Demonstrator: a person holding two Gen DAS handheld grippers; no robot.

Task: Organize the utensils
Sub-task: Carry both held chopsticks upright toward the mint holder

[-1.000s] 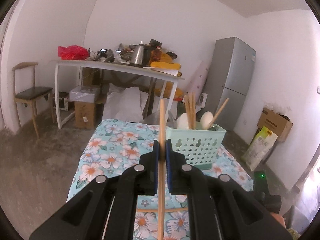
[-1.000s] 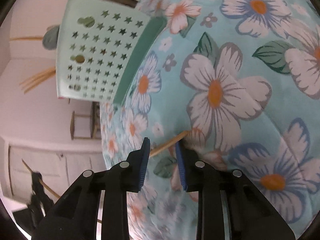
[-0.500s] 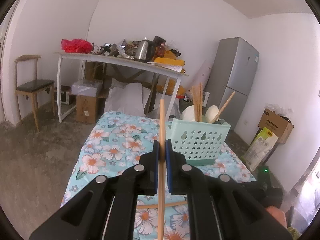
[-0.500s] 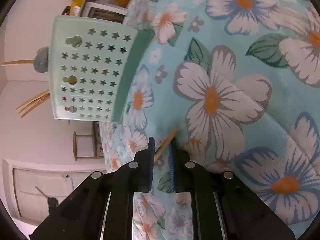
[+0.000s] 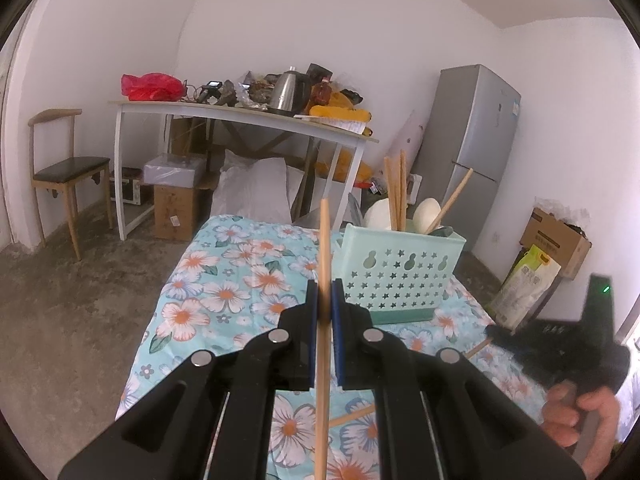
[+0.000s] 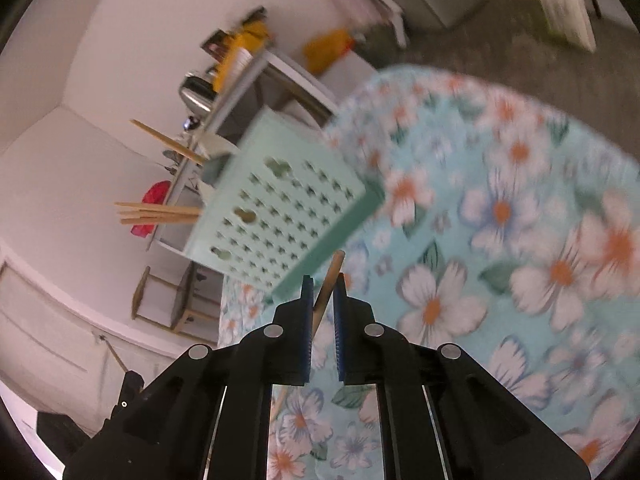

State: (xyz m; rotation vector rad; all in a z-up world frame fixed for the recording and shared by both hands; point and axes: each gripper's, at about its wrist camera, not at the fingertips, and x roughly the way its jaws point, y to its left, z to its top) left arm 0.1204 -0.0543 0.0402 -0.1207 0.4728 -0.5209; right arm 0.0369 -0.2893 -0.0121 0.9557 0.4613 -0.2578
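Note:
My left gripper (image 5: 324,300) is shut on a wooden chopstick (image 5: 324,240) and holds it upright above the floral tablecloth (image 5: 224,292), just left of the mint-green perforated utensil basket (image 5: 400,276). The basket holds several chopsticks (image 5: 394,192) and white spoons (image 5: 426,220). My right gripper (image 6: 323,294) is shut on another chopstick (image 6: 330,280), lifted off the cloth near the basket (image 6: 280,208). The right gripper also shows in the left wrist view (image 5: 560,344), low on the right, with the hand on it.
A loose chopstick (image 5: 352,416) lies on the cloth behind my left gripper. Beyond the table stand a cluttered white desk (image 5: 240,116), a wooden chair (image 5: 68,172), cardboard boxes (image 5: 176,208) and a grey fridge (image 5: 472,148).
My right gripper closed on the chopstick lying on the cloth and lifted it, tilting up toward the basket. My left gripper kept its chopstick and drew back and up slightly.

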